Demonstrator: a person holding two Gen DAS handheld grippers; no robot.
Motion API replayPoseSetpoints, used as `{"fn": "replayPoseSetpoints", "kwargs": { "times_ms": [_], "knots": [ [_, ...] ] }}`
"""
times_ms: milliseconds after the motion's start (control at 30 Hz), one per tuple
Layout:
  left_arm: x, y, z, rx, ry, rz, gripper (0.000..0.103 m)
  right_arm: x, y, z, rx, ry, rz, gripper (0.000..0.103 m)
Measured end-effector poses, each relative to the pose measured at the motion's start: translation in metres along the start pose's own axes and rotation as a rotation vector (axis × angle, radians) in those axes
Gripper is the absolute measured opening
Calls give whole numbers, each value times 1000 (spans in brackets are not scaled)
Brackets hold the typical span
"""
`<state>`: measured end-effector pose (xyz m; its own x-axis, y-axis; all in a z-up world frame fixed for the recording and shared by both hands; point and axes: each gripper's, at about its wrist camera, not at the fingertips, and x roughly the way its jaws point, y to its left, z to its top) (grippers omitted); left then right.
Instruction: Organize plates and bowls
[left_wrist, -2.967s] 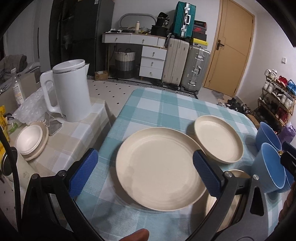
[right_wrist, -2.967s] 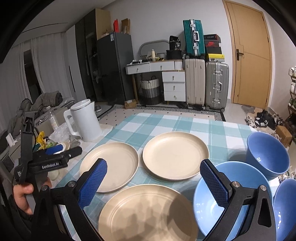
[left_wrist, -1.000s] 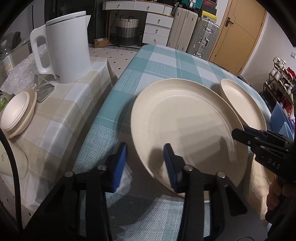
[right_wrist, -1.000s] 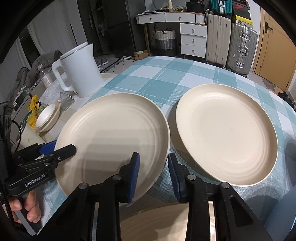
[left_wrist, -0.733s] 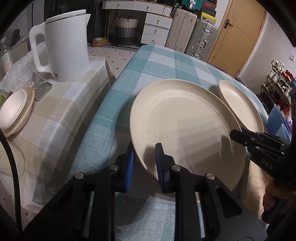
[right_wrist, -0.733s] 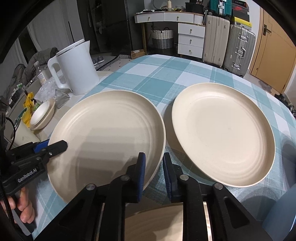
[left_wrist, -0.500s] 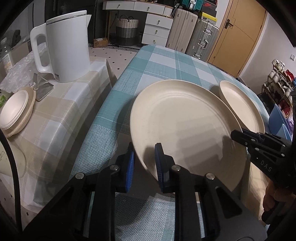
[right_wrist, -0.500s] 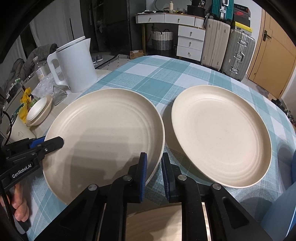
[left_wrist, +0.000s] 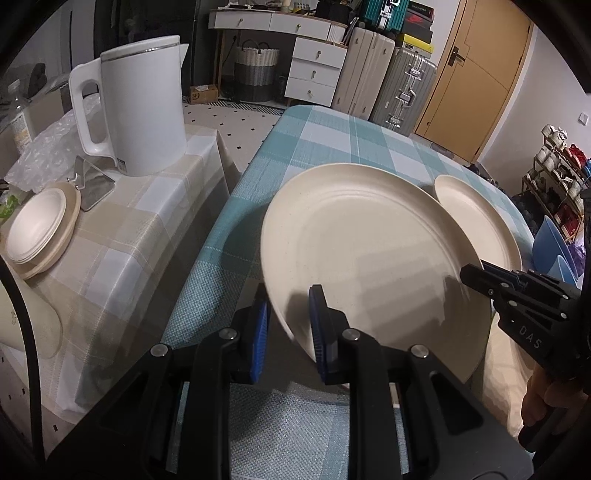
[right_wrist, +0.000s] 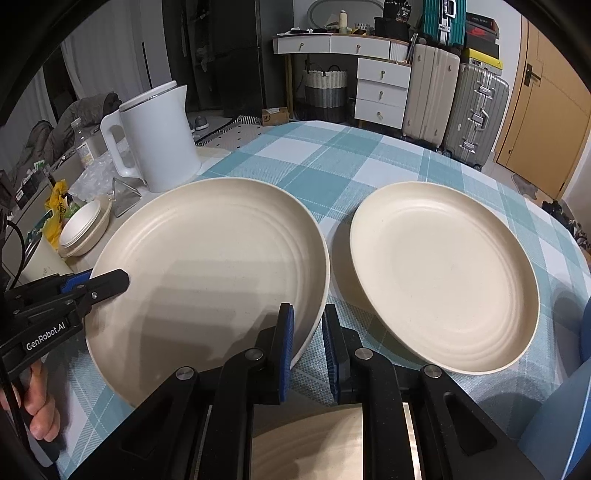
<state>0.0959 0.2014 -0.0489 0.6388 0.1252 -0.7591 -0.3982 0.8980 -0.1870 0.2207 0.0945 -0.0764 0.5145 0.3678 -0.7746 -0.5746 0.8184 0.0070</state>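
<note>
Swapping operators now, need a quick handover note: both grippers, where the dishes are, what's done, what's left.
Left gripper: shut on the near-left rim of the big cream ridged plate.
Right gripper: shut on the same plate's near-right rim; the plate sits tilted between both.
Second cream plate lies flat on the teal checked tablecloth, just right of the held one. A third cream plate sits below the right gripper. Blue bowls wait at the table's right edge.
Done: plate gripped. Nothing stacked yet.
Left: stack the plates, then nest the bowls.
</note>
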Motion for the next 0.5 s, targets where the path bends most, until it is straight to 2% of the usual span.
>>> {"fn": "replayPoseSetpoints", "kwargs": {
  "times_ms": [500],
  "knots": [
    [-31, -22, 5, 44, -46, -45, 18, -41, -8, -3, 23, -50, -33, 16]
  ]
}}
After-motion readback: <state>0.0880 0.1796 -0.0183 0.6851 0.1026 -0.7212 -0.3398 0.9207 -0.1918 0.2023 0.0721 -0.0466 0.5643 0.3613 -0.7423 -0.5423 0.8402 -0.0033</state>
